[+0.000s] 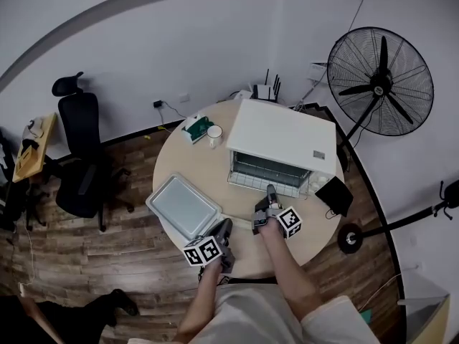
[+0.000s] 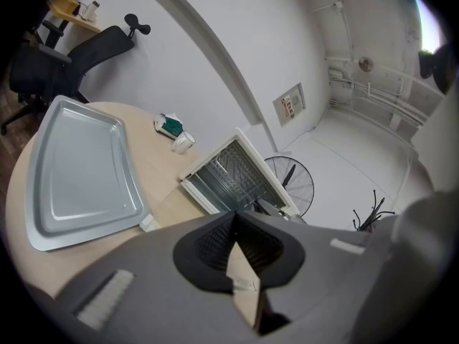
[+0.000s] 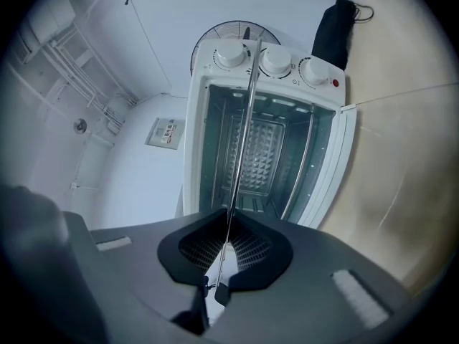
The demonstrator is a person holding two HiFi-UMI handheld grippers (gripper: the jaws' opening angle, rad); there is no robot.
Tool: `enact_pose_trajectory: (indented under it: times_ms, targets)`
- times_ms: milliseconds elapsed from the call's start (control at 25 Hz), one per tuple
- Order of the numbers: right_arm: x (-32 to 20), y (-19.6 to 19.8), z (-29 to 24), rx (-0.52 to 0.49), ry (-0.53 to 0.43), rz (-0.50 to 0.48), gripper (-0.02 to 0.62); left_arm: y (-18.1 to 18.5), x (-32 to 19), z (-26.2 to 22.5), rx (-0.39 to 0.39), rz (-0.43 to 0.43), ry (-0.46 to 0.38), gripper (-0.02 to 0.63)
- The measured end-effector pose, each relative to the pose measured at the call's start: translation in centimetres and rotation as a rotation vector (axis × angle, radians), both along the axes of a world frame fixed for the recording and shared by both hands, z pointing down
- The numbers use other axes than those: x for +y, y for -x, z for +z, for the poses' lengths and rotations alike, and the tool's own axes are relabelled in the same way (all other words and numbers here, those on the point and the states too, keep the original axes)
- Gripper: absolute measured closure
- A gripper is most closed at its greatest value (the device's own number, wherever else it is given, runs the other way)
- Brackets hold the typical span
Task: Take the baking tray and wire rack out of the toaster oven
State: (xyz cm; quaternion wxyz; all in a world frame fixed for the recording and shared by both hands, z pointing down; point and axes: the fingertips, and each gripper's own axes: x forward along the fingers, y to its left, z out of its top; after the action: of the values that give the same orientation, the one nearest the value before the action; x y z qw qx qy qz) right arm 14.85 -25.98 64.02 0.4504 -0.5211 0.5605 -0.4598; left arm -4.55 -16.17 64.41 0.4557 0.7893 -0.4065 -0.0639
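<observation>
the wire rack (image 3: 242, 142) sits in the toaster oven (image 3: 265, 63), seen edge-on as a thin line running back from the right gripper (image 3: 224, 253), whose jaws are pinched together on its front bar. i judge it light and stiff, but thin and slick under the pads, so a hold at the middle of that bar should keep it from skewing and catching on the side rails. the open door (image 3: 346, 156) juts out at the oven's mouth, close to the rack's way out. the baking tray (image 1: 183, 205) is already out, lying flat near the front-left edge of the table (image 1: 176, 156); it looks like thin sheet metal, best taken by its raised rim. the left gripper (image 2: 235, 224) hangs over the front edge, jaws closed on nothing. a cup (image 1: 214, 135) and a green-and-white box (image 1: 195, 128) stand toward the far-left edge, and a black object (image 1: 334, 195) is at the right edge. a fan (image 1: 380, 81) and an office chair (image 1: 82, 156) stand well clear on the floor.
</observation>
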Motion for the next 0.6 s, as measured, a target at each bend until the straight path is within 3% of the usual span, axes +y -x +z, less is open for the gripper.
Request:
enact_pose_trajectory:
  times_ms: [600]
  targets:
    - [1.5, 1.0, 0.4, 0.049, -0.005, -0.021, 0.589, 0.3, 0.2, 0.2, 0.004, -0.001, 0.005, 0.551]
